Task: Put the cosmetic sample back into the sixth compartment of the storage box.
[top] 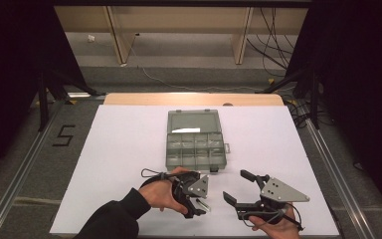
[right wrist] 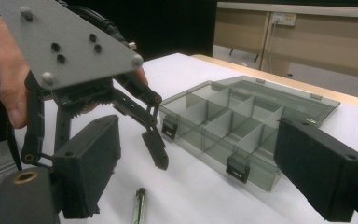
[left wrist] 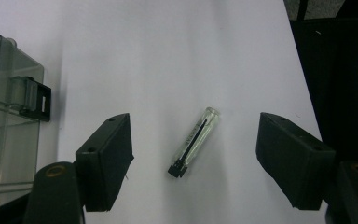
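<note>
— Where is the small clear glass tube with the black cap and thin black rod inside [left wrist: 194, 142] to be found?

— Flat on the white sheet covering the table [top: 129, 149] it is seen, near the person's edge, just in front of the smoke-grey clear plastic compartment box [top: 195, 146]. In the left gripper view it lies tilted between the two black jaws, its capped end nearer the camera and its rounded end farther off. Neither pad is touched by it; bare white sheet is seen on both sides.

— How are the jaws of the left gripper [top: 201, 196] set?

— They are spread wide around the tube, and nothing is clamped. The gripper is pointed down at the sheet and is held in the left hand [top: 160, 193], a dark sleeve being seen behind it.

— And the right gripper [top: 239, 186]?

— Its jaws are parted widely as well, with nothing between them. It is held low over the sheet by the right hand [top: 273, 228], well apart from the tube, and is pointed toward the box and the left gripper.

— How is the box laid out?

— Its lid is folded back flat toward the far side, and the divided compartments are exposed. Two dark latches [right wrist: 237, 168] are seen on its near wall. Whether anything lies in the compartments cannot be told.
</note>
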Available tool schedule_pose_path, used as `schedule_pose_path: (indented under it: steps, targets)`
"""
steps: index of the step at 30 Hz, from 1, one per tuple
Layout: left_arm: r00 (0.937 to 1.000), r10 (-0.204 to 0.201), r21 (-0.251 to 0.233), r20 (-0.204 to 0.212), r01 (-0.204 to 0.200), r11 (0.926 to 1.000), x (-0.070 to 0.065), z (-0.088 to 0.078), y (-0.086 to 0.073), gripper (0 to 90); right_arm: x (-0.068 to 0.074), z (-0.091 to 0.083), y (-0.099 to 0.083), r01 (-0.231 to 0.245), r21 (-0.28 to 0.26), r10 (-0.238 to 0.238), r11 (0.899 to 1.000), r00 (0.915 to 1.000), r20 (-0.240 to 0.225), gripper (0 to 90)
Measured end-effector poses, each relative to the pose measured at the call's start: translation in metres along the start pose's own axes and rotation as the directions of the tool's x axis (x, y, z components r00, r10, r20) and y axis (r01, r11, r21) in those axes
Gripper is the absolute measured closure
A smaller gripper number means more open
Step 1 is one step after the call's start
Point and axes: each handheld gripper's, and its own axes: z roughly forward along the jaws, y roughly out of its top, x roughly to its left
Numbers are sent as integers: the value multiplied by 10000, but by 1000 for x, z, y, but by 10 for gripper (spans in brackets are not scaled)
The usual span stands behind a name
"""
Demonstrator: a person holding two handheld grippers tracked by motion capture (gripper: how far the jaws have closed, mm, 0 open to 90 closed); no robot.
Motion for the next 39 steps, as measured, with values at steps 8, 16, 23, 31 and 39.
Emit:
schedule_pose_path:
  steps: [8, 16, 23, 31, 39]
  targets:
    - [9994, 259, 406, 210, -267, 9988, 3, 7, 4, 305, 0, 0, 0, 31, -17, -31, 10000, 10000, 39, 158]
    - [9985, 341, 925, 437, -381, 9950, 5, 14, 6, 363, 0, 2, -1, -2, -227, 1, 9997, 10000, -30, 158]
    - [9974, 499, 1183, 524, -558, 9914, 7, 19, 6, 447, 0, 0, 0, 0, 33, 0, 10000, 10000, 8, 158]
    - [9941, 740, 1467, 794, -851, 9855, 6, 24, 10, 554, 0, 0, 0, -32, 22, 32, 10000, 10000, -38, 158]
    - [9899, 858, 1742, 1125, -1047, 9791, 7, 29, 11, 633, 0, -1, 0, -6, 44, 6, 10000, 10000, -22, 158]
